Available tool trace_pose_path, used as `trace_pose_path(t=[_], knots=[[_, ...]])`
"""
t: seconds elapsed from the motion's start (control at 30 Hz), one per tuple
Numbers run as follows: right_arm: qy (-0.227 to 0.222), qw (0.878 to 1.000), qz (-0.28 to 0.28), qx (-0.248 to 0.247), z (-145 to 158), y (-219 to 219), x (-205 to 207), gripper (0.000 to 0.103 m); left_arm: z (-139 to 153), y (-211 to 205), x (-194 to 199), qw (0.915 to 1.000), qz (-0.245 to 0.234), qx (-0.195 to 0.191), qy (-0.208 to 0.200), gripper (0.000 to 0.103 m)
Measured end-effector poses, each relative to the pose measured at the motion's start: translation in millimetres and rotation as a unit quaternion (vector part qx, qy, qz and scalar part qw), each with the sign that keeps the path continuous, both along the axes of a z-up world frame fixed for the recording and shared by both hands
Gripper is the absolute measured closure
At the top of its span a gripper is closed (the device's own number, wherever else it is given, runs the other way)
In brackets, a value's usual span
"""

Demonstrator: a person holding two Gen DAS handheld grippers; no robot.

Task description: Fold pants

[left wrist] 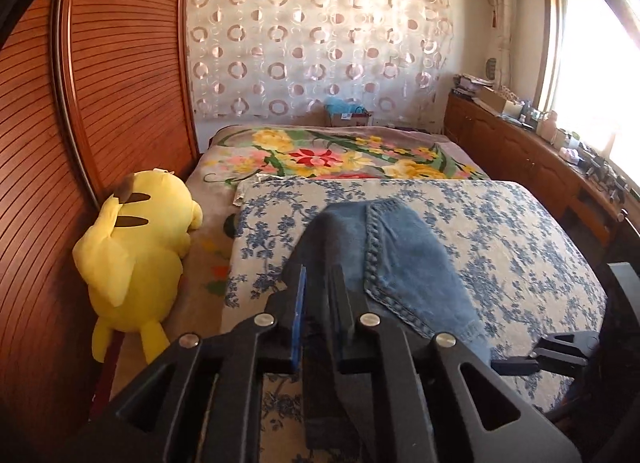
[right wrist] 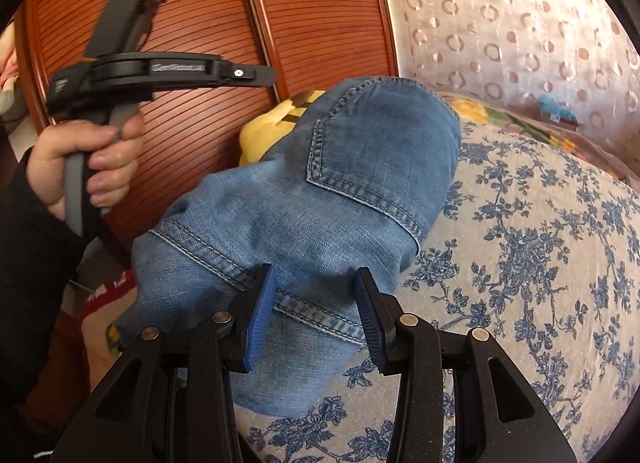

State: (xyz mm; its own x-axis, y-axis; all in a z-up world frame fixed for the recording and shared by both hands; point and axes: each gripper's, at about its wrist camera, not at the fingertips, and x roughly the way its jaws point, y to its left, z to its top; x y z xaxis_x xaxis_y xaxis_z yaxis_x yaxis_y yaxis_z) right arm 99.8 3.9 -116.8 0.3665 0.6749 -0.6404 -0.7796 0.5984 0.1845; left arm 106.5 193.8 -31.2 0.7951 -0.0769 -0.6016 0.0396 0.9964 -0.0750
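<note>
Blue denim pants lie bunched on a blue-flowered bed cover, a back pocket facing up. My left gripper is shut on a dark fold of the denim, which runs down through the narrow gap between its fingers. In the right wrist view the pants rise in a hump with the pocket seam showing. My right gripper is shut on a thick stitched edge of the denim. A hand in a dark sleeve holds the left tool's handle at the upper left.
A yellow plush toy lies along the bed's left side against a slatted wooden wardrobe door. A bright flowered blanket covers the far bed. A cluttered wooden sideboard runs under the window on the right.
</note>
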Motion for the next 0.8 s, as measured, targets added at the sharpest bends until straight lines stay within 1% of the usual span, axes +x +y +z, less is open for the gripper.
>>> trace_pose_path(t=[0.1, 0.23, 0.37, 0.43, 0.57, 0.67, 0.8], knots=[[0.003, 1.000, -0.001, 0.003, 0.7, -1.4, -0.5, 0.062, 7.2, -12.7, -13.5, 0.9998, -0.015, -0.005, -0.014, 0.094], [-0.006, 1.000, -0.011, 0.008, 10.9, -12.3, -2.4, 0.062, 9.4, -28.9, -27.0, 0.9992, -0.034, -0.012, -0.018, 0.093], [-0.012, 1.000, -0.026, 0.009, 20.0, -27.7, -4.4, 0.061, -0.8, -45.7, -41.3, 0.9987, -0.045, -0.020, -0.012, 0.093], [-0.016, 0.999, -0.035, 0.006, 22.1, -35.9, -5.3, 0.061, -6.2, -55.2, -47.1, 0.9990, -0.043, -0.013, -0.007, 0.093], [-0.016, 0.999, -0.051, 0.001, 20.9, -49.4, -3.5, 0.061, -15.9, -72.7, -51.0, 0.9985, -0.054, 0.009, 0.004, 0.092], [-0.012, 0.998, -0.062, 0.001, 18.0, -58.2, -2.2, 0.061, -25.6, -77.2, -54.9, 0.9984, -0.051, 0.021, 0.011, 0.092], [-0.009, 0.998, -0.069, -0.001, 14.7, -63.2, -0.5, 0.061, -37.3, -75.0, -58.2, 0.9988, -0.042, 0.014, 0.023, 0.092]])
